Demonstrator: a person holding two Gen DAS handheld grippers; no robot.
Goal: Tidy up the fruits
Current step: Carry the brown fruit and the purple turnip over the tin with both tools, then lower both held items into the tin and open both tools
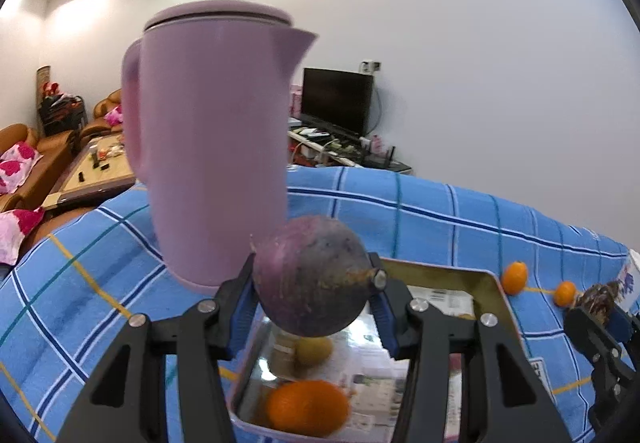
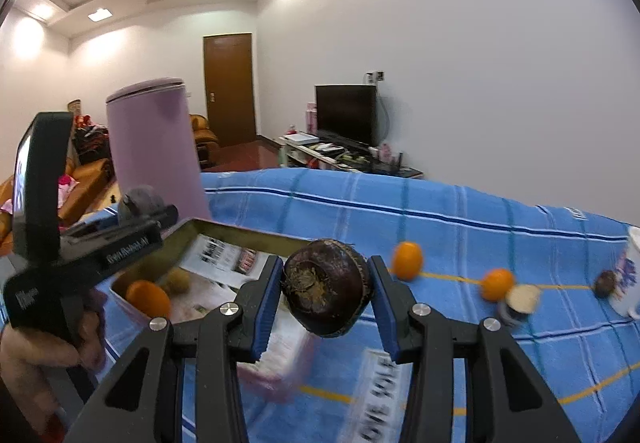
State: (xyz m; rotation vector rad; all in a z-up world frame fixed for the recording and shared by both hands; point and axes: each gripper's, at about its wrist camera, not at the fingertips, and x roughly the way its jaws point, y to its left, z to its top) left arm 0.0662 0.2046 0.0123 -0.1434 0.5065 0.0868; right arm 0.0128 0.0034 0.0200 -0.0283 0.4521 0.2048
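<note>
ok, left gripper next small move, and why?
Probably lower and open: the left gripper holds the purple fruit directly above the tray, where an orange already lies, so release looks like the next step.

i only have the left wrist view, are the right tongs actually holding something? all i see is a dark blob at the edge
Observer: Yes, the right tongs are shut on a dark brown round fruit, gripped on both sides.
Operator: any fruit on the cloth that i can't see
Observer: A small dark fruit lies at the far right, next to a white mug.
Operator: anything else over there
Observer: A small round thing with a pale top sits right beside an orange fruit; it is too blurred to name.
</note>
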